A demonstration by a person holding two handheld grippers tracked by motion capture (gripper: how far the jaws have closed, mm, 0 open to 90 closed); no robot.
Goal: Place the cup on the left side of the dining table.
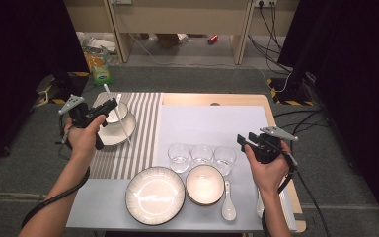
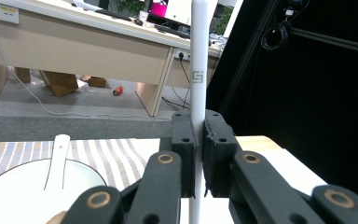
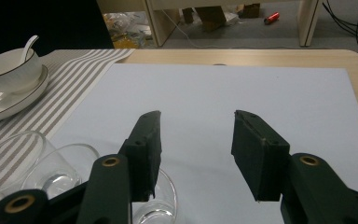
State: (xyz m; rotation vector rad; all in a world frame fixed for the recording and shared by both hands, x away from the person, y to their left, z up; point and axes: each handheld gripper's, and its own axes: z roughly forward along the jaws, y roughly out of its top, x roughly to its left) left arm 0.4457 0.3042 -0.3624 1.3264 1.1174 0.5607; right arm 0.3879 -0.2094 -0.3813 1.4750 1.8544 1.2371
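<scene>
We see a white chopstick (image 2: 198,70) clamped between the closed jaws of the left gripper (image 2: 198,149), standing upright in the left gripper view. In the high view it runs aslant above a small bowl (image 1: 120,111) set on a plate (image 1: 113,135) at the far left of the table (image 1: 217,98).

The table carries a striped mat (image 1: 143,123) on the left and a pale sheet (image 1: 212,123) across the middle. Grey carpet, a light wooden desk (image 1: 177,19) and black curtains lie beyond.

Our left hand (image 1: 85,138) holds its gripper above the mat's left edge. Our right hand (image 1: 266,168) holds the right gripper (image 3: 196,135) over the sheet, jaws wide apart and empty.

A white spoon (image 2: 58,158) rests in the small bowl. Nearer us stand three glasses (image 1: 201,157), then a big plate (image 1: 155,195), a second bowl (image 1: 205,184) and another spoon (image 1: 228,202).
</scene>
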